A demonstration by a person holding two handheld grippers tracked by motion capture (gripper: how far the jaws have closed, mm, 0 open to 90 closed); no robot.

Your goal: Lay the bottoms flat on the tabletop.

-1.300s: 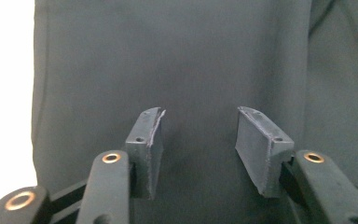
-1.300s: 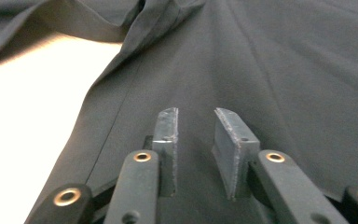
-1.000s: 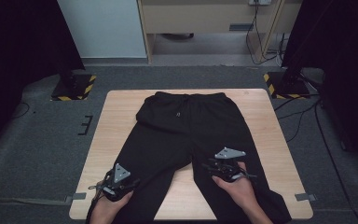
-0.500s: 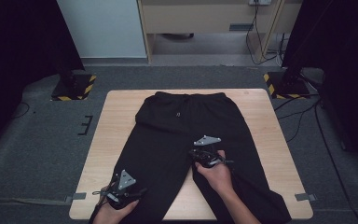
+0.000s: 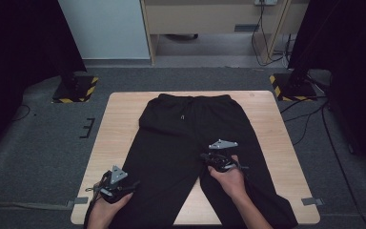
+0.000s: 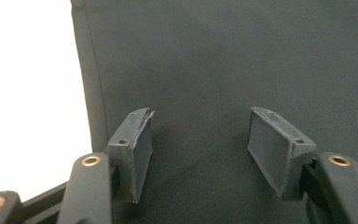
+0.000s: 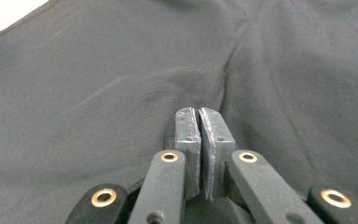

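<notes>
1. A light wooden table (image 5: 119,143) stands on grey carpet, with the person's forearms coming in over its near edge.
2. A pair of black trousers (image 5: 186,138) lies flat on the table, waistband at the far side and the two legs running toward the person; both leg ends reach the near edge, and the right leg spreads out toward the near right corner.
3. A small drawstring end shows just below the waistband (image 5: 193,98), near the middle of the trousers.
4. The right hand (image 5: 231,181) rests over the inner edge of the trousers' right leg, close below the crotch where the two legs part.
5. The right gripper (image 7: 199,122) has its two pads pressed flat together. In the right gripper view they lie low on the black cloth, right at a seam that runs up and away from them. Whether a thin fold of cloth sits between the pads cannot be told.
6. The left hand (image 5: 107,205) sits at the outer edge of the trousers' left leg, near the table's near left corner.
7. The left gripper (image 6: 198,135) has its jaws standing apart, and they have just been opening. Only flat black cloth lies between the pads, which press on nothing. The leg's outer seam (image 6: 95,79) runs just left of the left pad, with bright tabletop beyond it.
</notes>
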